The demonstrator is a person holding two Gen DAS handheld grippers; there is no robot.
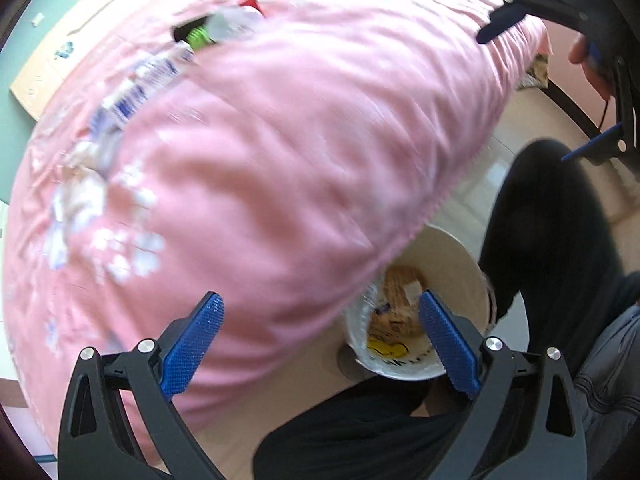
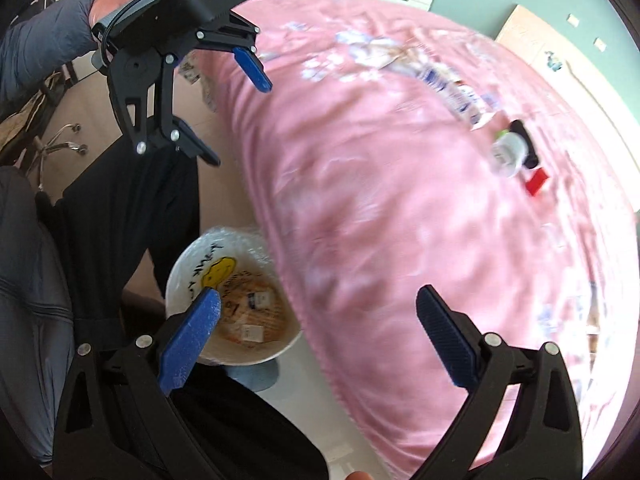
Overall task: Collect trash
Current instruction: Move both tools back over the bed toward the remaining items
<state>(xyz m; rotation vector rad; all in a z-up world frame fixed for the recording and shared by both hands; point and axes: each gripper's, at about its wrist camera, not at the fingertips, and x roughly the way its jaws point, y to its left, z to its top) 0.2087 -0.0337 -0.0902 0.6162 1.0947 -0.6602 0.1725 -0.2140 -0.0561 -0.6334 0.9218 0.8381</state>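
A: Left wrist view first. What is there to collect?

B: The litter lies on the far left of the pink floral bedspread [image 1: 280, 140]: a clear plastic bottle [image 1: 230, 24] with a green label, a red scrap [image 1: 252, 2] just beyond it, and a run of blue-and-white wrappers [image 1: 140, 88] trailing toward the near left. All of it is blurred. I judge it light and thin; the bottle would dent and could slip, so I would take it across its middle, and the wrappers by a raised edge, since they lie on soft cloth.

A: And the bin?

B: A white bin [image 1: 420, 312] lined with a plastic bag stands on the floor at the near right, beside the bed's edge, with paper packaging already inside.

A: The left gripper [image 1: 320, 344]?

B: Its jaws stand wide apart, holding nothing and touching nothing. The right gripper [image 1: 560, 72] shows at the far right, also spread and empty.

A: Now the right wrist view.

B: Here the bottle [image 2: 508, 152] sits on the far right of the bedspread [image 2: 380, 200], the red scrap [image 2: 536, 182] touching or just beside it, the wrappers [image 2: 452, 88] farther off. The bin [image 2: 232, 300] is at the near left, by the person's dark trouser leg [image 2: 132, 220].

A: Jaws?

B: The right gripper [image 2: 320, 340] is wide open and empty. The left gripper [image 2: 236, 112], held by a hand in a grey sleeve, hangs at the far left, likewise open.
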